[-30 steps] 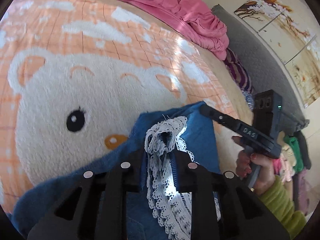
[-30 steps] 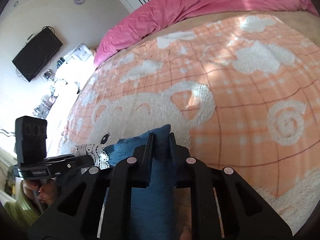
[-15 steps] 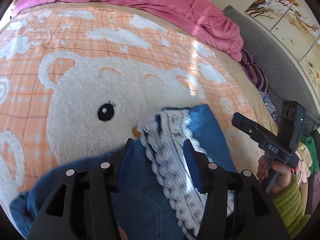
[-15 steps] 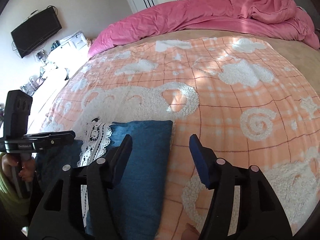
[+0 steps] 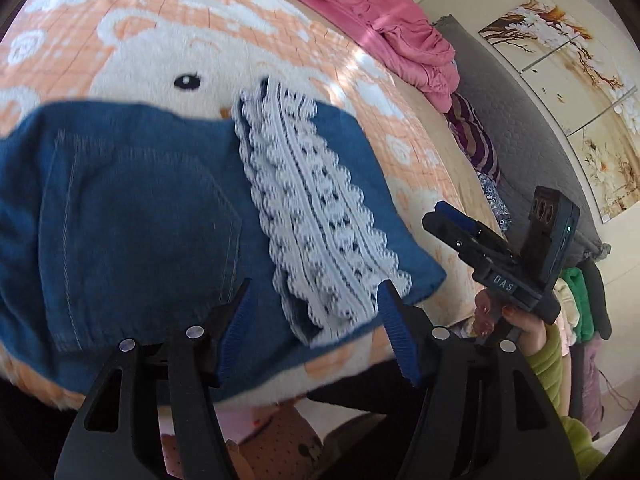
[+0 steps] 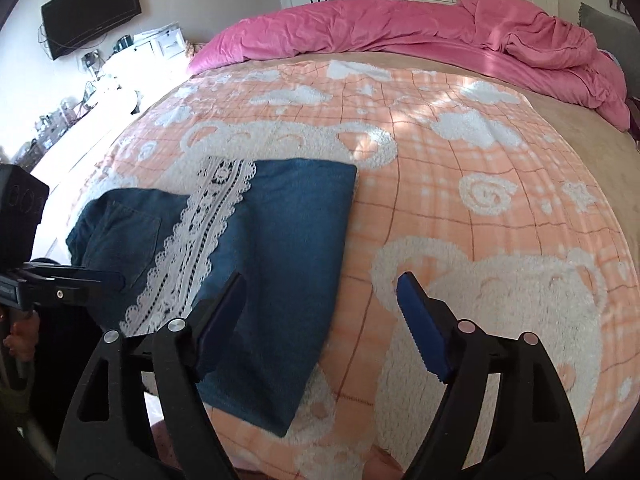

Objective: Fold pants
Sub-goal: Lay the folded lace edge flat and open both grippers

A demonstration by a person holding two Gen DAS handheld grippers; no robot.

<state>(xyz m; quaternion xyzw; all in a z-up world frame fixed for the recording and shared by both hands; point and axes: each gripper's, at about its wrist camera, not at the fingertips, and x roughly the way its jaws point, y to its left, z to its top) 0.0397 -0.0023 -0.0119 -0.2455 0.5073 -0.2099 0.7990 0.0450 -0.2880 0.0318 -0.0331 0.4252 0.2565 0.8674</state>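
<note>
Blue denim pants (image 5: 132, 216) with a white lace hem strip (image 5: 316, 216) lie folded on the orange bear-pattern blanket (image 5: 168, 20). They also show in the right wrist view (image 6: 280, 264), with the lace (image 6: 200, 236) across the fold. My left gripper (image 5: 312, 312) is open and empty, held just above the near edge of the pants. My right gripper (image 6: 320, 308) is open and empty, above the pants' right edge. The right gripper also shows in the left wrist view (image 5: 452, 220), to the right of the pants.
A pink duvet (image 6: 400, 28) lies bunched along the far side of the bed. A grey headboard (image 5: 520, 128) and wall paintings stand to the right. A TV (image 6: 90, 12) and a cluttered white dresser (image 6: 100, 80) are at the left.
Both grippers let go of the pants, opened and pulled back toward the bed's near edge. The folded leg end with the lace now lies flat on the pants.
</note>
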